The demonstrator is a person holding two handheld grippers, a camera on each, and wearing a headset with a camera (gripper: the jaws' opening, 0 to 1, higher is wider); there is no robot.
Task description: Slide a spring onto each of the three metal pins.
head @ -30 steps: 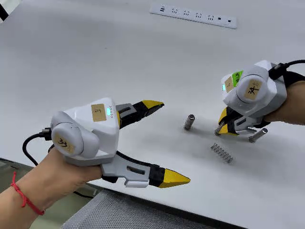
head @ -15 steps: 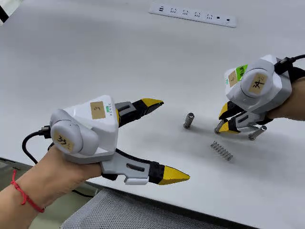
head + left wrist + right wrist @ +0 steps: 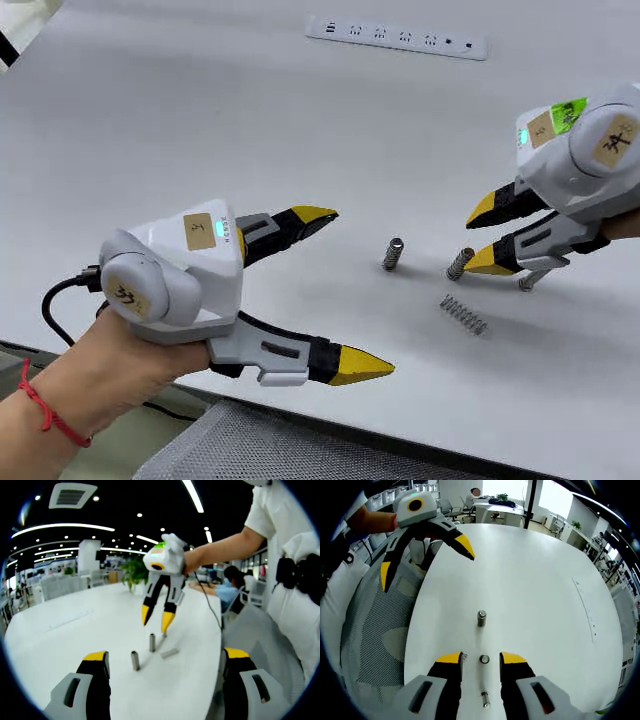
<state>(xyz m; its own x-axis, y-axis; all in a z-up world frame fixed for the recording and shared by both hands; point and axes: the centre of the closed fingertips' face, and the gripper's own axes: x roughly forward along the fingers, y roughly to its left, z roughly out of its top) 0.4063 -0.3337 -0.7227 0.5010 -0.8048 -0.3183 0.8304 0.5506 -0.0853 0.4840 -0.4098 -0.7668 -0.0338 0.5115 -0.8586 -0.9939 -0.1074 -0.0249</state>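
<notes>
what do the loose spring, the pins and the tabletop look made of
Loose spring: likely bare steel wire, grey open coils. Pins: seemingly metal, silvery with bright tops. Tabletop: smooth white matt surface, perhaps laminate; soft shadows, no sharp reflections.

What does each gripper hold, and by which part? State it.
Nothing is held. The left gripper is open and empty. The right gripper is open over an upright pin, its jaws clear of it.
</notes>
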